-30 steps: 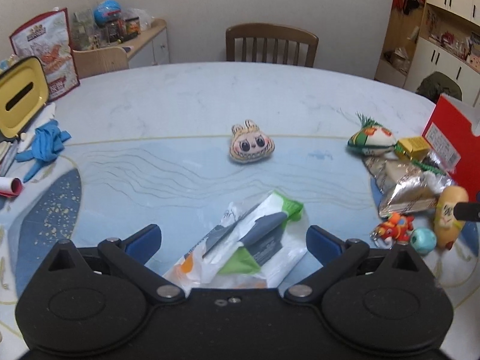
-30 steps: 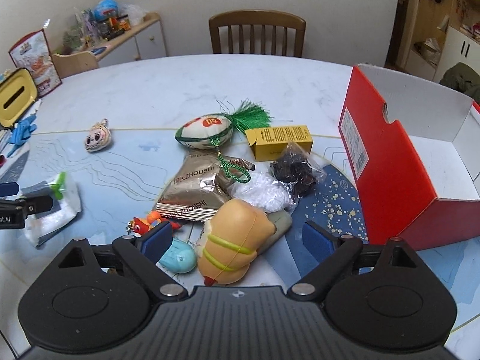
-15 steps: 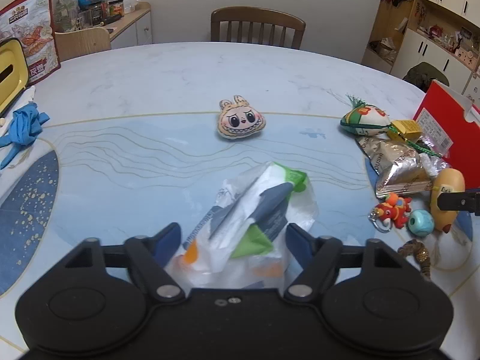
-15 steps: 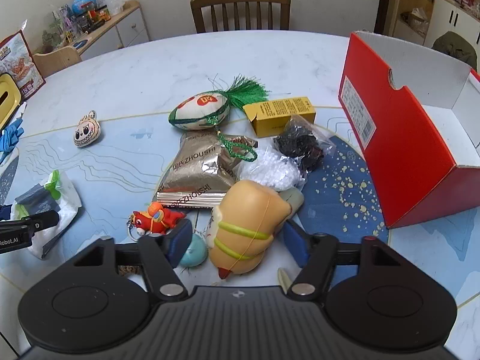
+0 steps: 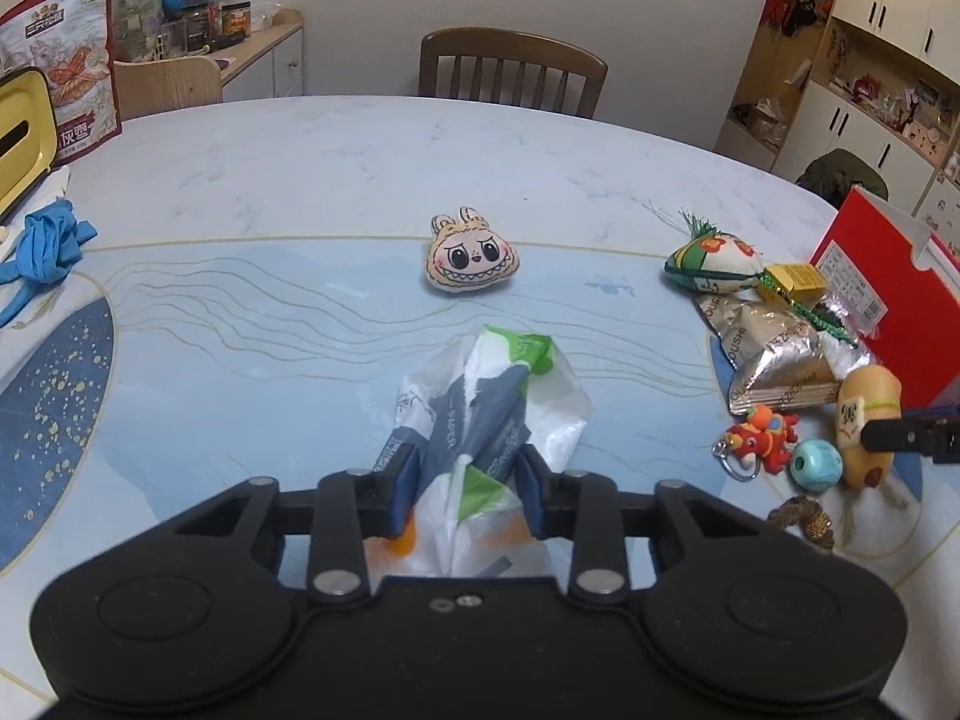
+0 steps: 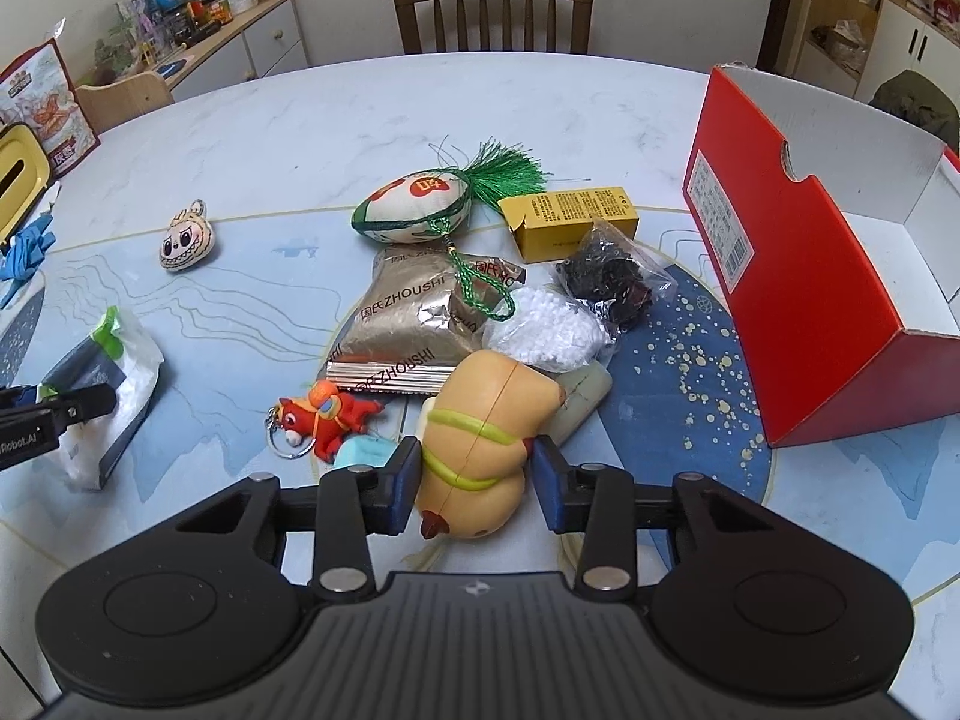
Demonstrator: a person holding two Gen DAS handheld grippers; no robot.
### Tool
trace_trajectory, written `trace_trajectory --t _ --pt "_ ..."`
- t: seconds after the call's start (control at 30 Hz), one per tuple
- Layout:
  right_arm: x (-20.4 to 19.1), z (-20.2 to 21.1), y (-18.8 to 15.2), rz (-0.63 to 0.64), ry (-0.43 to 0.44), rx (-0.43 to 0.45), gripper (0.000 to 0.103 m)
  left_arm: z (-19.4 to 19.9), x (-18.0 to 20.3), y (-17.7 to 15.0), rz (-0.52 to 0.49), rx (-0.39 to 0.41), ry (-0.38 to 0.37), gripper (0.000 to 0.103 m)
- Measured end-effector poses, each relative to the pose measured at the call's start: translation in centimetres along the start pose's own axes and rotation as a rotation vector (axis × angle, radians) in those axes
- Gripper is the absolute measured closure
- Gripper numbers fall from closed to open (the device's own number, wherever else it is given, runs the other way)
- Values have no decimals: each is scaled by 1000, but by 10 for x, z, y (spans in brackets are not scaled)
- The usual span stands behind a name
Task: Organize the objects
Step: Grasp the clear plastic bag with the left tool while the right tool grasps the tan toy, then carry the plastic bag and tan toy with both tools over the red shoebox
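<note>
While both grippers sit low over the round table [image 5: 300,180], each is seen closed on something. The left gripper [image 5: 462,489] is clamped on a crumpled white, green and grey plastic packet [image 5: 486,396], its blue pads pressed against the packet's two sides; the packet's far end is spread on the pale blue tabletop. The right gripper [image 6: 474,480] is closed around a tan squeeze toy with green bands [image 6: 486,420], one blue pad on each flank; whether the toy rests on the table cannot be told.

Just left of the tan toy, a red keychain figure [image 6: 324,417] and a teal ball [image 6: 363,453] are seen, the ball partly hidden behind the left finger. Beyond the toy a silver snack bag [image 6: 408,324] lies flat, with a white bead bag [image 6: 549,327] and a dark bead bag [image 6: 609,279] beside it. Farther back a stuffed charm with a green tassel [image 6: 414,207] is laid next to a yellow carton [image 6: 570,216]. A red box [image 6: 798,276], open at the top with a white interior, stands to the right, apart from the pile.

A small monster-face plush [image 5: 471,258] lies alone near the table's middle, well apart from both grippers. At the left edge a blue cloth [image 5: 45,240] is bunched, and a wooden chair [image 5: 510,75] stands at the far side
</note>
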State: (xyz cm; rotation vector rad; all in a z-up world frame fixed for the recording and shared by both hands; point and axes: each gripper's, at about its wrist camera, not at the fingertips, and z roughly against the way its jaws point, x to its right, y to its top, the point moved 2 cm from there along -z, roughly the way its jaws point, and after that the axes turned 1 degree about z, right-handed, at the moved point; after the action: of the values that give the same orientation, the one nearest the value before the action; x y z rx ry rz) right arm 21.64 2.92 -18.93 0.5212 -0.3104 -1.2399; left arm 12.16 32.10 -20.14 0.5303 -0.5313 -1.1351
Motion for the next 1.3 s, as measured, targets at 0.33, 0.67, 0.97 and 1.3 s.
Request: trace_trajectory --t 0.33,0.67,0.97,1.3 --pt "15 37 7 12 46 61 65 20 20 11 93 3 -39 74" --pt "72 91 26 54 124 122 65 52 97 43 79 48 -54 74" --pt "162 114 47 62 147 193 65 58 202 69 15 89 -84 74" --pt "252 110 63 43 128 213 65 34 302 94 -46 89 -117 74"
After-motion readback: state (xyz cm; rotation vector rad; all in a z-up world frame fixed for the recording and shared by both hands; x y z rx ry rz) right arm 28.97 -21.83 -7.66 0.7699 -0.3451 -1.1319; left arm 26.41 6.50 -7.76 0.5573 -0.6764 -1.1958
